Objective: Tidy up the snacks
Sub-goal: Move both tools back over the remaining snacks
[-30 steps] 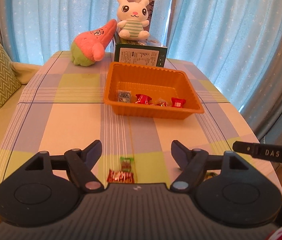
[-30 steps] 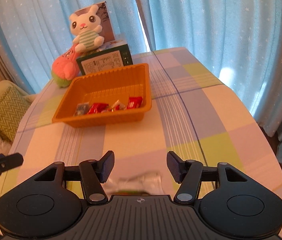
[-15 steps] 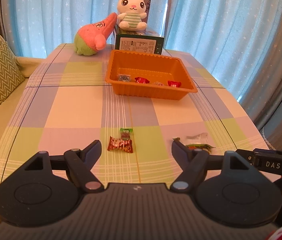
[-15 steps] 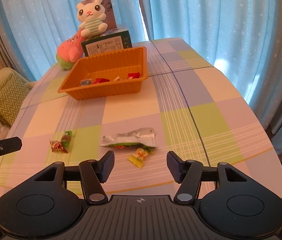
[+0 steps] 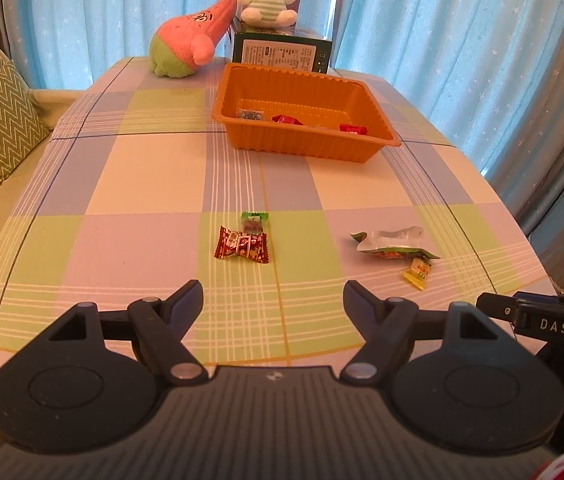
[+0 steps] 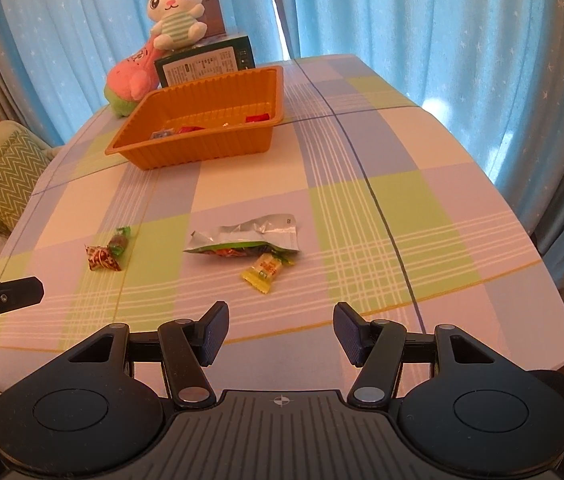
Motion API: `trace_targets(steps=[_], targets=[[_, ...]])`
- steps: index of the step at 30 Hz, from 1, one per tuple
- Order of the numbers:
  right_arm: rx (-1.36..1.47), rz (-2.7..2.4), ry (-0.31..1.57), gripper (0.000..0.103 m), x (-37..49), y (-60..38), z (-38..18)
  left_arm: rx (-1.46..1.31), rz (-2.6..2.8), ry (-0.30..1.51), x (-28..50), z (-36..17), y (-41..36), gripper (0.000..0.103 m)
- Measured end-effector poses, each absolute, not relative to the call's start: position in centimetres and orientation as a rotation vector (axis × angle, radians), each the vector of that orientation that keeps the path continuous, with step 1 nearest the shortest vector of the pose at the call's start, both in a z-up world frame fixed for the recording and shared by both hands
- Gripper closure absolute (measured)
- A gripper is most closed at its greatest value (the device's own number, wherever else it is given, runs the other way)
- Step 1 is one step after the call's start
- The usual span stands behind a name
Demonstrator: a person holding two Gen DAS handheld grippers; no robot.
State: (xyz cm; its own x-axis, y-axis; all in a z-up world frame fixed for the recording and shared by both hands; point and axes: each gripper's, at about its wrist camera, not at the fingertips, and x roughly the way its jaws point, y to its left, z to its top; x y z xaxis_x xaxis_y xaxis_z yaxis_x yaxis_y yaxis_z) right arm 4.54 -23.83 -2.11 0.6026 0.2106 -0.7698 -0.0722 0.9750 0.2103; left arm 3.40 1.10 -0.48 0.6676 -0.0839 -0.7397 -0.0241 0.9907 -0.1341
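Clearly left tongs open, right tongs empty

Loose sweets lie on a checked tablecloth.
The left gripper hangs open above a red candy; an orange tray sits beyond.

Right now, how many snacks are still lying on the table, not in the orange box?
4: a red candy touching a small green one, plus a silvery-green packet with a yellow candy beside it. None looks hidden.
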Motion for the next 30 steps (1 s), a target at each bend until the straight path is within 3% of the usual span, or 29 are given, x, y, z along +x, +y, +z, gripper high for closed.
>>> trace_targets(steps=[27, 30], targets=[[0.219, 0.171, 0.902, 0.045, 9.0, -22.3, -6.6, -0.148, -0.028, 0.902, 7.6, -4.8, 2.1, 0.029], [0.207, 0.175, 0.91, 0.055, 10.0, -21.6, -7.5, -0.156, -0.023, 0.906, 8.2, -5.2, 2.4, 0.029]])
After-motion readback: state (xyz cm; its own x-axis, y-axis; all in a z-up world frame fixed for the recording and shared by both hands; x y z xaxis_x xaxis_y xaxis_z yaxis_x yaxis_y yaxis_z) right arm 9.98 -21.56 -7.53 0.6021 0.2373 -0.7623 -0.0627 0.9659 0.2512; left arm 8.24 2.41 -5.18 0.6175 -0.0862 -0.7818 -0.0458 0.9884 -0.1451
